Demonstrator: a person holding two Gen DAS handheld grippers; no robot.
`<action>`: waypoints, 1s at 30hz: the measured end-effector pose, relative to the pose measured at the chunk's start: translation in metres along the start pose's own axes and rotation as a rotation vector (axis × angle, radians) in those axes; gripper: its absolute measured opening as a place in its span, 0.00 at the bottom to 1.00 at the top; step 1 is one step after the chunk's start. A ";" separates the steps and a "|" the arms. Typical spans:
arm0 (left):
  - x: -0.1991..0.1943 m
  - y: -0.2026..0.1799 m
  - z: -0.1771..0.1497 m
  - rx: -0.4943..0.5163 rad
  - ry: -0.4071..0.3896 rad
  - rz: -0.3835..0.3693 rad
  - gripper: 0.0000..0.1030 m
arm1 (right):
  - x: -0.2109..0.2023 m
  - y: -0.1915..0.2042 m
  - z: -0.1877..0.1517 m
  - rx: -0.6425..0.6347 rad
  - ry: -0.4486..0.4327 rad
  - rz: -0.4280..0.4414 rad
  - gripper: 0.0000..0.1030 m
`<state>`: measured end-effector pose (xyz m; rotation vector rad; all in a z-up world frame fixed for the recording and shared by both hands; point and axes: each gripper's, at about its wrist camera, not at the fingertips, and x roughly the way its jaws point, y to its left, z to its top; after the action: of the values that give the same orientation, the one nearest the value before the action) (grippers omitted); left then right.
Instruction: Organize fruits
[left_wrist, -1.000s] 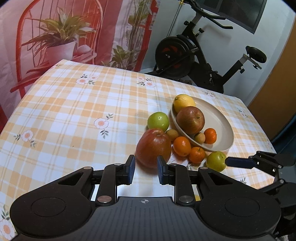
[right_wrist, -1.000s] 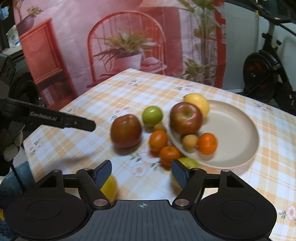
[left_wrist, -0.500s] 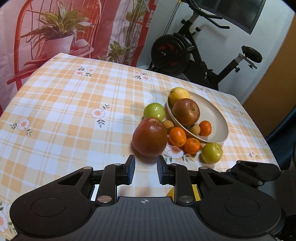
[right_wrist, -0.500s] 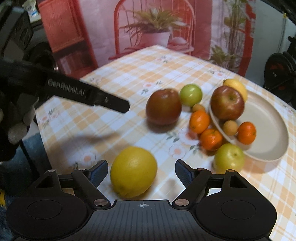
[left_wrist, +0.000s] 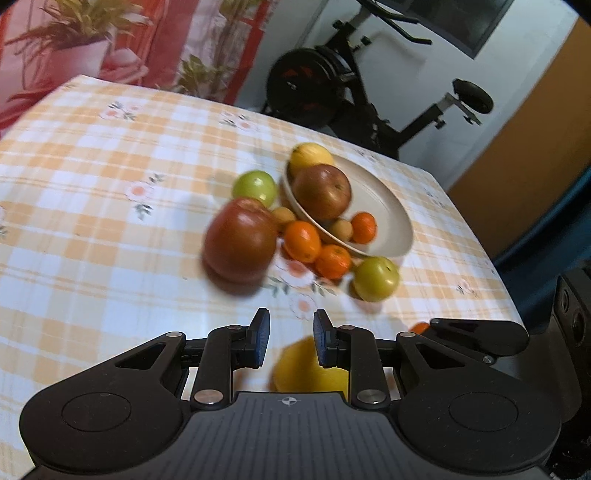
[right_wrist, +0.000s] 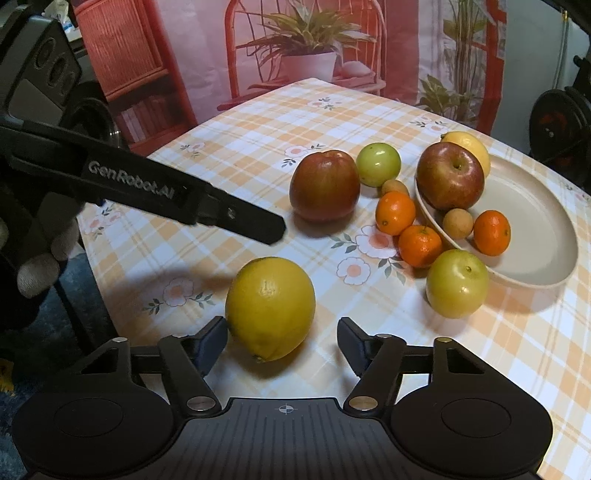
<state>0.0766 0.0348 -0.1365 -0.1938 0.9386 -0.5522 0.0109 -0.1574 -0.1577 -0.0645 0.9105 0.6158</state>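
A beige plate (right_wrist: 535, 206) holds a red apple (right_wrist: 450, 176), a lemon (right_wrist: 471, 146), a tangerine (right_wrist: 492, 232) and a small tan fruit (right_wrist: 458, 223). On the cloth lie a big red apple (right_wrist: 324, 184), two green fruits (right_wrist: 378, 164) (right_wrist: 457, 282), two tangerines (right_wrist: 395, 213) (right_wrist: 420, 245) and a large lemon (right_wrist: 270, 308). My right gripper (right_wrist: 282, 341) is open, its fingers either side of the large lemon. My left gripper (left_wrist: 289, 338) is empty with a narrow gap, short of the big apple (left_wrist: 240, 243); the lemon (left_wrist: 308, 365) lies under it.
The table has a checked orange cloth (right_wrist: 258, 140), and its near edge is close to both grippers. An exercise bike (left_wrist: 354, 92) stands beyond the far side. A red printed backdrop (right_wrist: 295, 48) hangs behind. The left gripper's arm (right_wrist: 147, 188) crosses the right wrist view.
Both grippers have pulled back toward the table's near edge. The right gripper has come down around the large lemon. The left wrist view is blurred with motion.
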 end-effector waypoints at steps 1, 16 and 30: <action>0.002 -0.001 -0.001 0.000 0.007 -0.008 0.26 | -0.001 0.000 -0.001 0.001 -0.003 0.002 0.56; 0.010 -0.005 -0.006 -0.019 0.027 -0.083 0.27 | -0.004 0.000 -0.004 0.014 -0.019 0.002 0.50; 0.009 0.020 -0.008 -0.128 0.043 -0.106 0.45 | 0.001 -0.005 -0.009 0.060 -0.029 0.044 0.46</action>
<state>0.0817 0.0472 -0.1554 -0.3497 1.0105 -0.5958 0.0079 -0.1638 -0.1653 0.0177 0.9037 0.6281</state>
